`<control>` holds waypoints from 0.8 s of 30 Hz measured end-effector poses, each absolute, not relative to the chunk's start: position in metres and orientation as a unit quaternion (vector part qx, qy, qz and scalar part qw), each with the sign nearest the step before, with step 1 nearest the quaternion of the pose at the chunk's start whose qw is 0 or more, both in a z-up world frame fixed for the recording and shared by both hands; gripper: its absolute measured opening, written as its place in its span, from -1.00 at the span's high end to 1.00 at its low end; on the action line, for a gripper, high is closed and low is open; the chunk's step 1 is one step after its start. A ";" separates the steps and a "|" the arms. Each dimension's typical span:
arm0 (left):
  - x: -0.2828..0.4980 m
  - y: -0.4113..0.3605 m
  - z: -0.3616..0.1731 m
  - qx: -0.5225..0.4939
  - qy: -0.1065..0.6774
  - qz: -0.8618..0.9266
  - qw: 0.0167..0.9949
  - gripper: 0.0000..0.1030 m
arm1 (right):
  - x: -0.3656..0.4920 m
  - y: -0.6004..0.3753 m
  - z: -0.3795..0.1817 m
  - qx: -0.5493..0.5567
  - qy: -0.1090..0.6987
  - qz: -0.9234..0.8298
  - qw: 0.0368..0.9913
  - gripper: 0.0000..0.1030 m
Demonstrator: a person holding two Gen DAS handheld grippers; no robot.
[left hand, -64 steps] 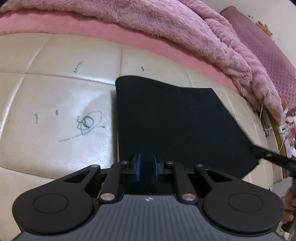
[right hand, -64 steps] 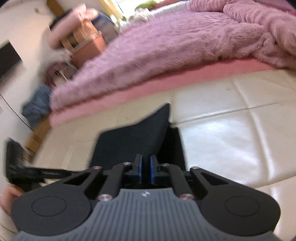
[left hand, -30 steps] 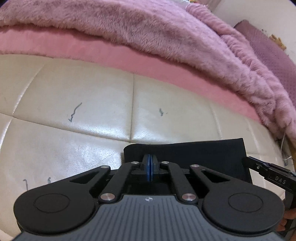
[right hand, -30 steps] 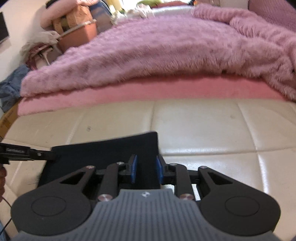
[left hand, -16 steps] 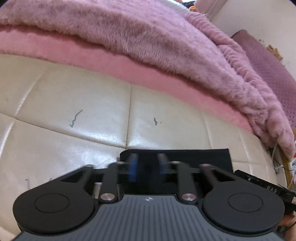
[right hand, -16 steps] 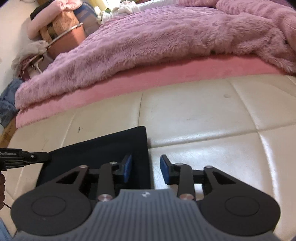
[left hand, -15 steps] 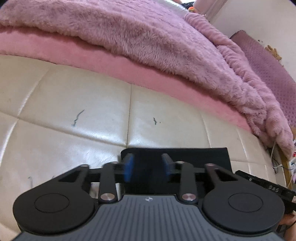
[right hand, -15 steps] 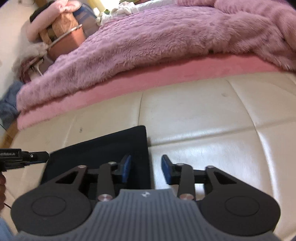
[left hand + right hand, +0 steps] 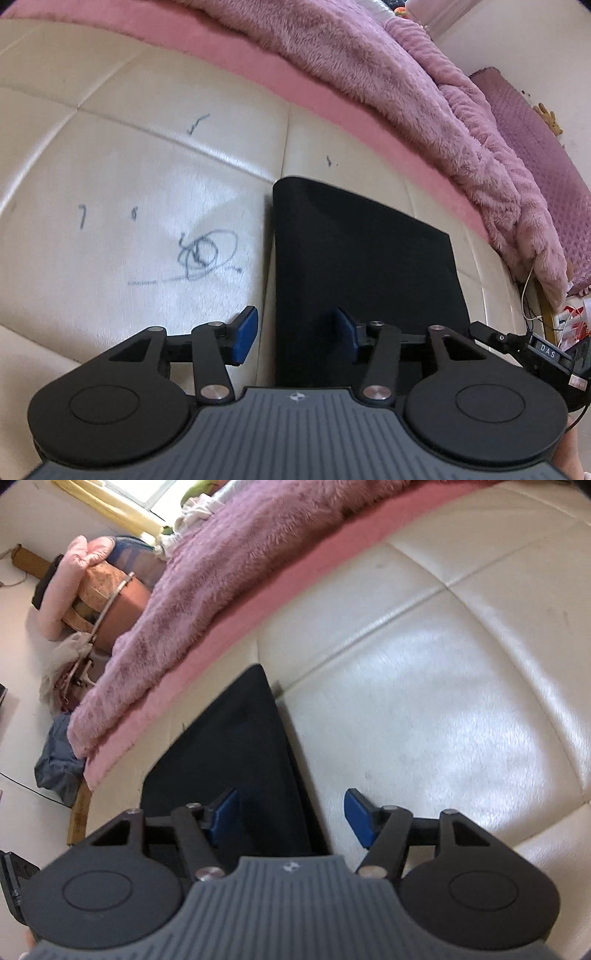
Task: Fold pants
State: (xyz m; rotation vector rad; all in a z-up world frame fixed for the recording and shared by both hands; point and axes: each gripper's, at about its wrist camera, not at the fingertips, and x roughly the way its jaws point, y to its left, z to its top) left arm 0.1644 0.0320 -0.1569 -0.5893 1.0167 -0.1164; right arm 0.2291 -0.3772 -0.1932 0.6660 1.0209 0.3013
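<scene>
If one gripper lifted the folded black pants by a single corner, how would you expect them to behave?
The black pants lie flat and thin, so they would probably droop and unfold. On the glossy cream cushion a push would likely slide them. They look light, though thickness is hard to judge.

The pants (image 9: 364,266) are a dark, matt, smooth-lying cloth, folded flat on a cream cushioned surface (image 9: 110,192) that looks like glossy leather or vinyl, stitched in panels and marked with pen scribbles. Behind it lie a pink, short-napped sheet (image 9: 280,77) and a shaggy, plush mauve blanket (image 9: 424,96). Each claw, left (image 9: 295,334) and right (image 9: 291,818), is matt black plastic with silvery metal pins, blue rubbery-looking pads (image 9: 245,334) and a ribbed grey body.
</scene>
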 end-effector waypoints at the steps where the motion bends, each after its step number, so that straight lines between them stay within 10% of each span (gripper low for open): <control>1: 0.165 0.033 -0.159 -0.282 0.480 -0.057 0.829 -0.09 | 0.230 -0.376 -0.194 0.307 0.478 0.142 0.810 -0.19; 24: 0.179 0.051 -0.187 -0.382 0.451 -0.115 0.798 -0.07 | 0.275 -0.372 -0.212 0.326 0.499 0.210 0.775 -0.13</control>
